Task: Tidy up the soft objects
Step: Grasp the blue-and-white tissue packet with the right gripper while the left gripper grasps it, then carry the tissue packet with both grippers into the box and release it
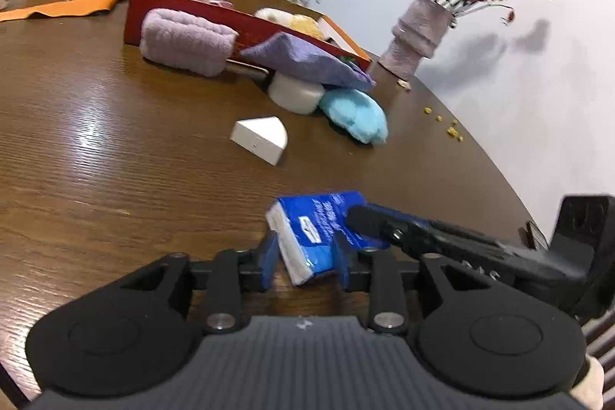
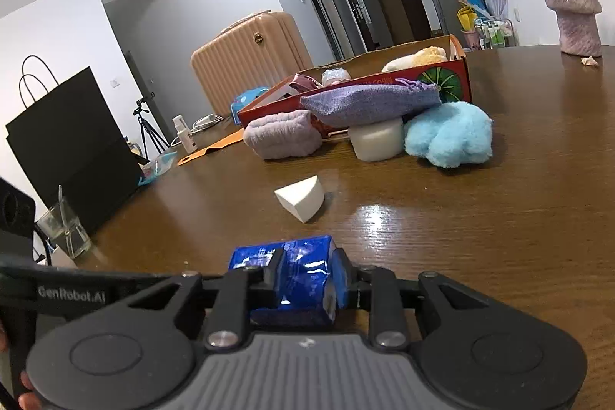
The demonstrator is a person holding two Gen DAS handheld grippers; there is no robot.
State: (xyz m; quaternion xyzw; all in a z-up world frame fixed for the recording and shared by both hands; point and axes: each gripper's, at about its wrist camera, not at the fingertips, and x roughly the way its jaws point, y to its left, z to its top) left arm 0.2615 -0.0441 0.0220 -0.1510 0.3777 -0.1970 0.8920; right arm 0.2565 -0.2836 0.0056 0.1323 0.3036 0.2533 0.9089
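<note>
Both grippers, left gripper [image 1: 307, 262] and right gripper [image 2: 305, 281], clamp the tissue pack [image 1: 321, 229].

Reads "GenRobot.AI" in pale letters on the black arm of the left gripper [image 2: 71, 294]. Printing on the blue tissue pack [image 1: 321, 223] too blurred to read.

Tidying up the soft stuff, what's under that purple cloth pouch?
The purple pouch rests on a white round block; its back leans on the red box. Whatever lies beneath behind the block is hidden.
</note>
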